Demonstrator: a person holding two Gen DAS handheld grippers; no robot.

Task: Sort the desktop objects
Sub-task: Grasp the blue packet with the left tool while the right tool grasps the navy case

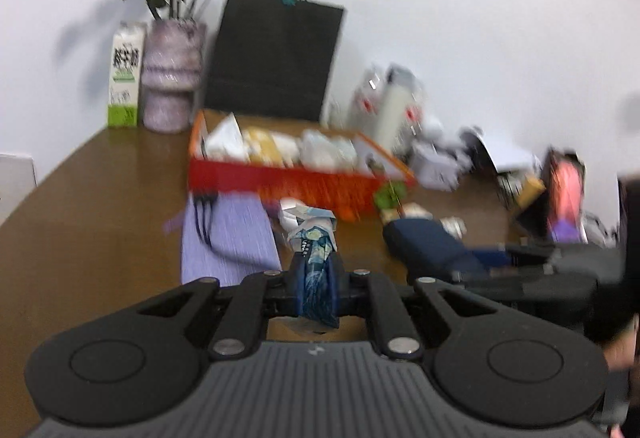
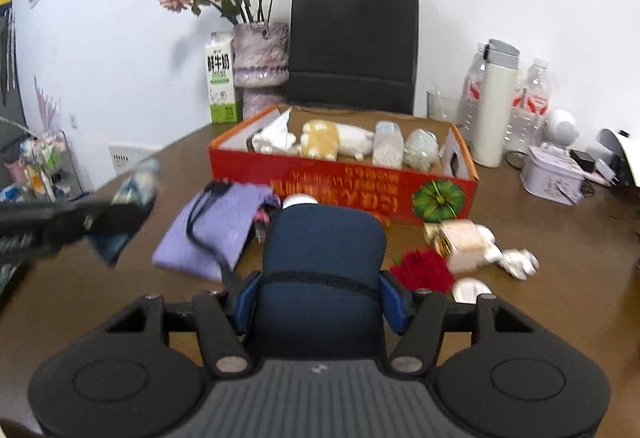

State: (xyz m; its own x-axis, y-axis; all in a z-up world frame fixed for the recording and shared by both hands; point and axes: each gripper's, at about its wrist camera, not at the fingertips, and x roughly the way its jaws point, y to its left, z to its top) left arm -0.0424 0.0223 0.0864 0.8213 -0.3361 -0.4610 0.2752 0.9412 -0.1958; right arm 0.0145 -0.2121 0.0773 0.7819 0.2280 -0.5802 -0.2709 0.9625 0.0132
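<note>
Between the left tool's (image 1: 316, 278) clamped pads, a thin blue swirl-patterned packet (image 1: 316, 270); right tool (image 2: 320, 302) gripping a navy pouch (image 2: 324, 258).

I see bare table (image 2: 540, 318) at my right and near left. Ahead, the red box (image 2: 344, 182) blocks the middle; the purple pouch (image 2: 212, 230), rose (image 2: 424, 272) and cream box (image 2: 460, 242) crowd its front. Bottles (image 2: 492, 102), vase (image 2: 260, 54) and black bag (image 2: 352, 42) line the wall.
</note>
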